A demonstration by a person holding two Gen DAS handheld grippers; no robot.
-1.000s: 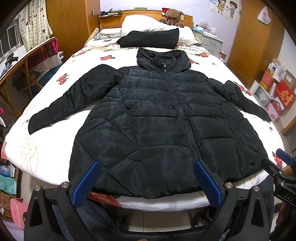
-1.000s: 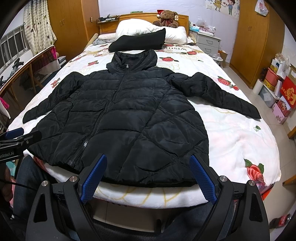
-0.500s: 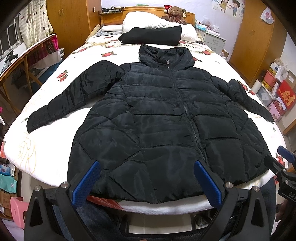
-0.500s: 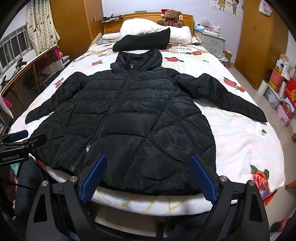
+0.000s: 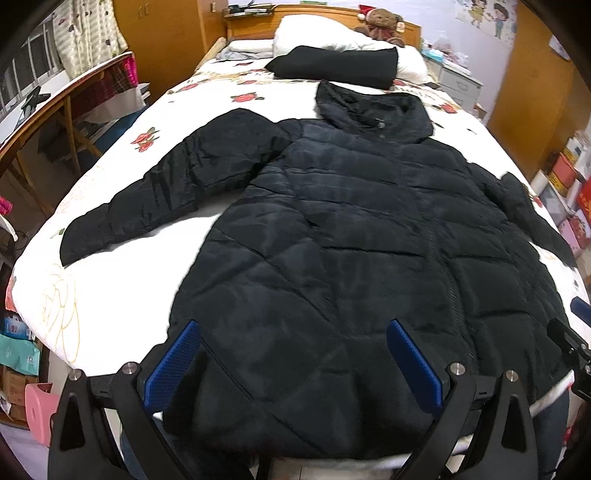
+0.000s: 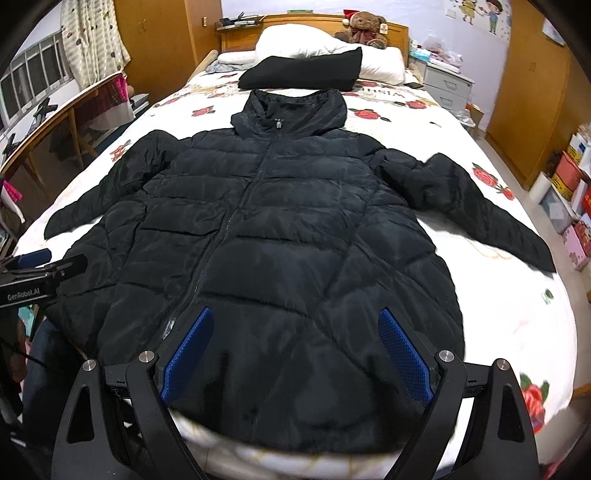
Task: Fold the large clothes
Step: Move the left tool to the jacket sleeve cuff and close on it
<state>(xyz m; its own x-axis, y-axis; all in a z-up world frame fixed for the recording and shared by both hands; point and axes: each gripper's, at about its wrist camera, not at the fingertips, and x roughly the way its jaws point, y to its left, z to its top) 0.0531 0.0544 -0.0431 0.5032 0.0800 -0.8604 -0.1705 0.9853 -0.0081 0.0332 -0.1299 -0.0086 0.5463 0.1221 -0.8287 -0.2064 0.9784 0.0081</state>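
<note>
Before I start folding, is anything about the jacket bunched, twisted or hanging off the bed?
Nothing stands out. The black jacket lies flat, front up and zipped, both sleeves spread on the bed; only its hem reaches the near edge. Left gripper and right gripper are open, holding nothing.

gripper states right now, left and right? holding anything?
Left gripper: open, holding nothing, above the black jacket hem.
Right gripper: open, holding nothing, also above the hem.

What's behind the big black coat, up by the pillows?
Behind the black coat lies a folded black garment, leaning on a white pillow. A teddy bear sits behind that. The pillow's lower part is hidden.
</note>
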